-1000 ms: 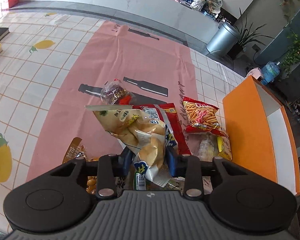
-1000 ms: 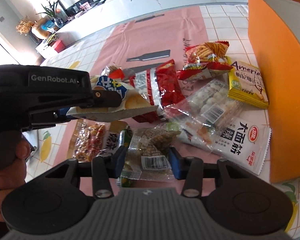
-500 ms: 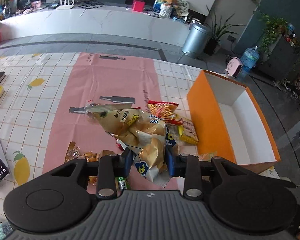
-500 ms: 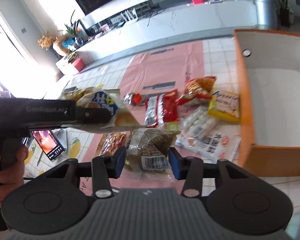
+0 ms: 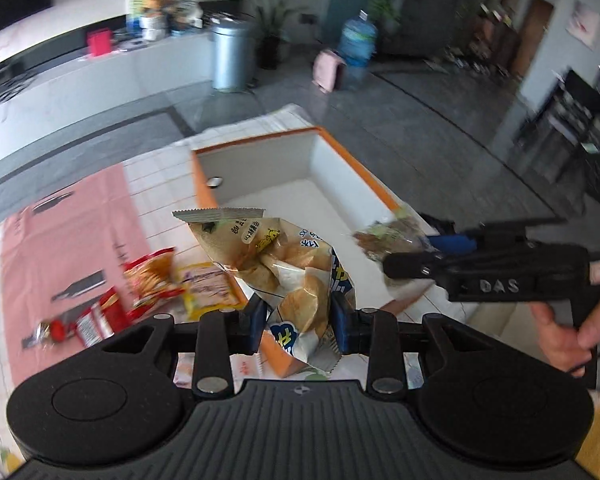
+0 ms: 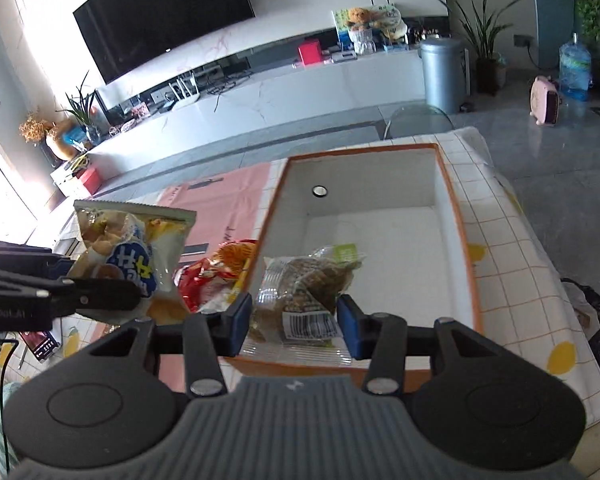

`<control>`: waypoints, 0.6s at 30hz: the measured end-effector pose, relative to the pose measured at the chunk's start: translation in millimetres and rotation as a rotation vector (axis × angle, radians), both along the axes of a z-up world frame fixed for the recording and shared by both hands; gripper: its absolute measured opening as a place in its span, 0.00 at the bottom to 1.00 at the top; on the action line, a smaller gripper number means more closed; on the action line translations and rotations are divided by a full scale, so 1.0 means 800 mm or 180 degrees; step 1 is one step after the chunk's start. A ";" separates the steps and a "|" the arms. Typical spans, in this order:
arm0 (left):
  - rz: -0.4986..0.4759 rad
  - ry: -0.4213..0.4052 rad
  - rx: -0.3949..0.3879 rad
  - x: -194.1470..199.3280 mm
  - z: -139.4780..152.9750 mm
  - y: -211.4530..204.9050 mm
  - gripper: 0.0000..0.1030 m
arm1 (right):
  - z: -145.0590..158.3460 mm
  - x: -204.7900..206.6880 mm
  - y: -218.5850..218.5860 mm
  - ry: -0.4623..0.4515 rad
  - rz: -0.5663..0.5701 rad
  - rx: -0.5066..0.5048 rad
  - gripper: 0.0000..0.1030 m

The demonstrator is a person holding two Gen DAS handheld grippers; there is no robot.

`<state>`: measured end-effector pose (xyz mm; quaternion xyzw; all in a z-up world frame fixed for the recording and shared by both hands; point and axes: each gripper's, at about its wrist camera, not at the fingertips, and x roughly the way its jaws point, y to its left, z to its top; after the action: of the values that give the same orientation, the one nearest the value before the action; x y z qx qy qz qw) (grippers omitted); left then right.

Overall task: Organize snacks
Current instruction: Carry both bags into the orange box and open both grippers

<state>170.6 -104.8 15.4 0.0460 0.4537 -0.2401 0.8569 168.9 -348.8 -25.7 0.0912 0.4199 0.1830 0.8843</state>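
Note:
My left gripper [image 5: 298, 314] is shut on a clear bag of puffed snacks [image 5: 284, 268] and holds it in the air over the near left rim of the orange box [image 5: 352, 164]. The same bag [image 6: 128, 252] shows at the left of the right wrist view. My right gripper [image 6: 296, 320] is shut on a clear pack of brown snacks [image 6: 304, 288] and holds it above the box [image 6: 452, 200], near its front rim. The box has a white inside with nothing in it. The right gripper [image 5: 412, 256] also shows at the right of the left wrist view.
Several snack packs lie on the pink mat [image 5: 60, 232] left of the box: a red-orange chip bag [image 5: 152, 276], a yellow pack [image 5: 208, 288], a red pack [image 5: 96, 316]. The checked tablecloth [image 6: 512, 264] ends just right of the box. A phone [image 6: 40, 344] lies at the left edge.
Both grippers have risen with their packs and swung right, from over the snack pile to over the orange box. The view is blurred by the motion.

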 end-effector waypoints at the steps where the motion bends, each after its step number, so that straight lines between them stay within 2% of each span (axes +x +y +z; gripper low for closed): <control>1: -0.0082 0.0066 0.0028 0.008 -0.004 -0.012 0.37 | -0.004 0.011 -0.007 0.0070 0.0000 0.0010 0.43; 4: -0.0283 0.0286 0.0208 0.037 -0.021 -0.039 0.37 | -0.017 0.037 -0.011 0.0225 0.0097 -0.0119 0.44; 9: -0.0562 0.0574 0.0690 0.076 -0.058 -0.066 0.36 | -0.055 0.081 -0.007 0.0548 0.0326 -0.0292 0.44; 12: -0.0570 0.0723 0.0739 0.098 -0.065 -0.070 0.36 | -0.080 0.099 -0.006 0.0719 0.0451 -0.0367 0.44; 16: -0.0603 0.0786 0.1037 0.118 -0.084 -0.090 0.36 | -0.106 0.117 0.005 0.0913 0.0539 -0.0393 0.44; 18: -0.0751 0.0884 0.1152 0.120 -0.099 -0.102 0.36 | -0.116 0.123 0.010 0.0974 0.0558 -0.0422 0.44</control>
<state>266.3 -186.6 -63.8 0.2178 0.5942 -0.2574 0.7302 267.2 -340.9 -118.2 0.0225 0.5669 0.2152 0.7949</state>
